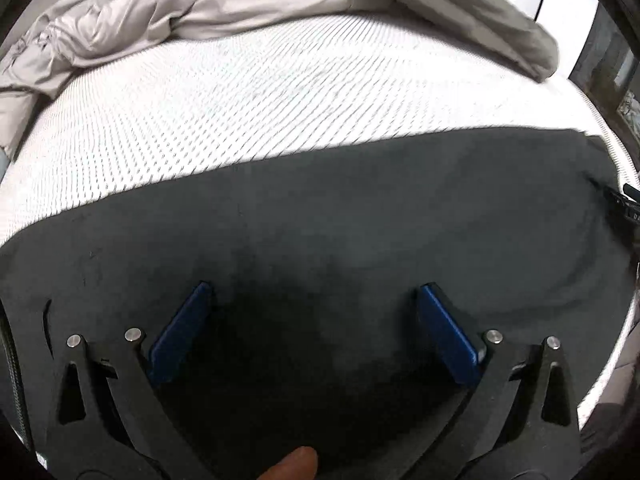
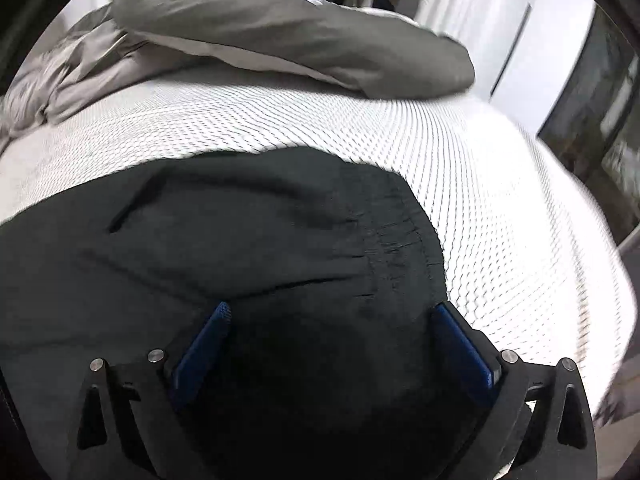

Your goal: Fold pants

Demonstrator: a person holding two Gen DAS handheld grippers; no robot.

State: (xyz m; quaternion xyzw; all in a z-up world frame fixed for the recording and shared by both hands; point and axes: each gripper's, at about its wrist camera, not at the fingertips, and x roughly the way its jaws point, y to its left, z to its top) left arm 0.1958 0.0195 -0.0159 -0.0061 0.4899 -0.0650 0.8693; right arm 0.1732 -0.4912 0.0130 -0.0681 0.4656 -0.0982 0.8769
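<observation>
Dark grey pants lie flat on a white dotted mattress. In the left wrist view a long stretch of them runs across the frame. My left gripper is open just above the fabric, holding nothing. In the right wrist view the pants show their gathered elastic waistband at the right and a pocket slit at the left. My right gripper is open over the fabric near the waistband, holding nothing.
A crumpled grey duvet and a grey pillow lie at the far side of the mattress. The bed's right edge meets dark furniture. Part of the other gripper shows at the right.
</observation>
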